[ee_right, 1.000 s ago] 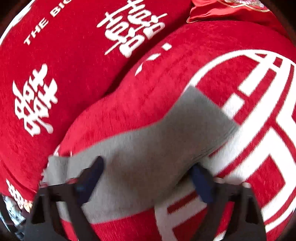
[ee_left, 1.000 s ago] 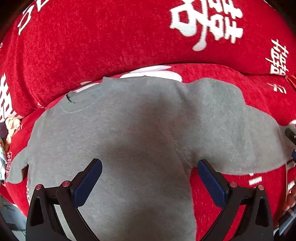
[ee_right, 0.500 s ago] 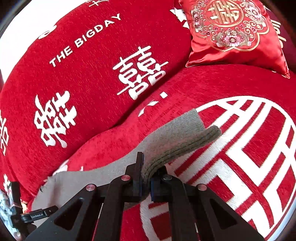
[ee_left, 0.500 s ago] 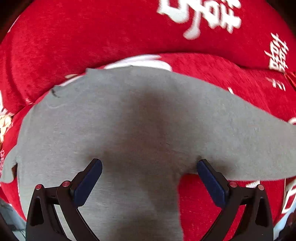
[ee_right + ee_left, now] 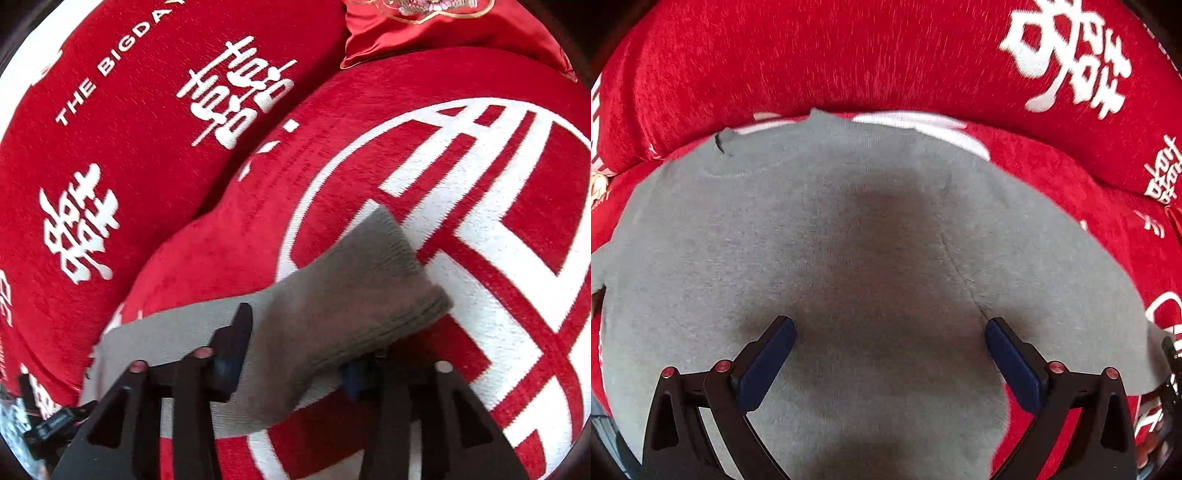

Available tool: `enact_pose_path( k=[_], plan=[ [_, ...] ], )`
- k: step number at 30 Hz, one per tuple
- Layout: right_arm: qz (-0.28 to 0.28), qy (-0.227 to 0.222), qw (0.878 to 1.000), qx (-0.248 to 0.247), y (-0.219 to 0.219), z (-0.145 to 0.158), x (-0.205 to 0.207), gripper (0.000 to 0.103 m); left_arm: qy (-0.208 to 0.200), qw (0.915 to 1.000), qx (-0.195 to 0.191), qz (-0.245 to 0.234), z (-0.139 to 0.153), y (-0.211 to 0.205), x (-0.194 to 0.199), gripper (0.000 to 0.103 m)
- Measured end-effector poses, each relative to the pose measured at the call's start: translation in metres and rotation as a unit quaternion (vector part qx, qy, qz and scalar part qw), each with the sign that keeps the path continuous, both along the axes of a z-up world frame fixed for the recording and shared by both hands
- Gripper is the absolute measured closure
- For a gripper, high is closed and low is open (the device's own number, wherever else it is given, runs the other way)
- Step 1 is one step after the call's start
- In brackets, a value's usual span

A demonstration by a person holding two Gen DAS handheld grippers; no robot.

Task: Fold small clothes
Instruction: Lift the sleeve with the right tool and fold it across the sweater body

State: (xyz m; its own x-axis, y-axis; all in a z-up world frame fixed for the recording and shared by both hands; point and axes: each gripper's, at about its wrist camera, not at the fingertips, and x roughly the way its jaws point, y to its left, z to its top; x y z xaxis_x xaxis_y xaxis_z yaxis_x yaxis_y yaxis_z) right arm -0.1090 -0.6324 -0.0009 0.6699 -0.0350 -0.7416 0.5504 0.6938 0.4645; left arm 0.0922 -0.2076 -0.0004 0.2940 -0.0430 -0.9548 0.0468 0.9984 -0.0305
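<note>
A home: red wedding-print sofa cover and satin cushion

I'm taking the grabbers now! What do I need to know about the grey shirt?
Left gripper: open, empty, over the middle of the grey shirt.
Right gripper: open, its fingers on either side of the sleeve, not pinching it.
The shirt lies spread flat on the red blanket. The sleeve sticks out to the side, with its cuff on the white pattern.
Done: the shirt is laid out. I see no fold yet.
Left: I'd pinch the sleeve, fold it over the body, probably do the other sleeve too, then fold the body.
</note>
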Motion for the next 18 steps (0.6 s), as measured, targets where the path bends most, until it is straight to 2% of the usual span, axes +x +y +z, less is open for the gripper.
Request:
enact_pose_path(
  k=[1, 4, 5, 8, 9, 11, 12, 14, 16, 18],
  plan=[
    [0.004, 0.002, 1.0, -0.004, 0.002, 0.002, 0.002, 0.056, -0.003, 0.9999, 0.012, -0.01, -0.003, -0.005, -0.001, 0.0],
    [0.015, 0.014, 1.0, -0.017, 0.008, 0.009, 0.006, 0.096, -0.029, 0.9976, 0.046, -0.043, 0.001, -0.017, -0.004, 0.0],
    [0.011, 0.015, 0.999, -0.028, 0.01, 0.013, 0.006, 0.096, -0.029, 0.9974, 0.046, -0.047, 0.002, -0.018, -0.003, 0.0],
    [0.009, -0.004, 0.998, -0.054, 0.019, 0.037, 0.003, 0.096, -0.024, 0.9991, -0.016, -0.029, 0.009, -0.004, -0.004, 0.0],
    [0.009, -0.007, 0.998, -0.064, 0.022, 0.045, 0.004, 0.096, -0.02, 0.9992, -0.024, -0.024, 0.007, -0.002, -0.004, 0.0],
    [0.012, -0.01, 0.997, -0.081, 0.03, 0.06, 0.008, 0.096, -0.018, 0.999, 0.015, -0.038, -0.004, -0.012, -0.008, 0.0],
    [0.016, -0.014, 0.996, -0.086, 0.035, 0.069, 0.011, 0.096, -0.047, 0.9962, 0.042, -0.06, 0.001, -0.022, -0.013, 0.0],
    [0.026, -0.021, 0.995, -0.096, 0.046, 0.084, 0.015, 0.096, -0.053, 0.9935, 0.064, -0.078, 0.006, -0.029, -0.017, 0.0],
    [0.039, -0.035, 0.992, -0.113, 0.064, 0.105, 0.019, 0.096, -0.049, 0.9956, 0.023, -0.077, 0.015, -0.02, -0.015, 0.0],
    [0.055, -0.052, 0.989, -0.128, 0.084, 0.128, 0.023, 0.096, -0.052, 0.9968, 0.001, -0.06, 0.021, -0.005, -0.017, 0.0]
  ],
)
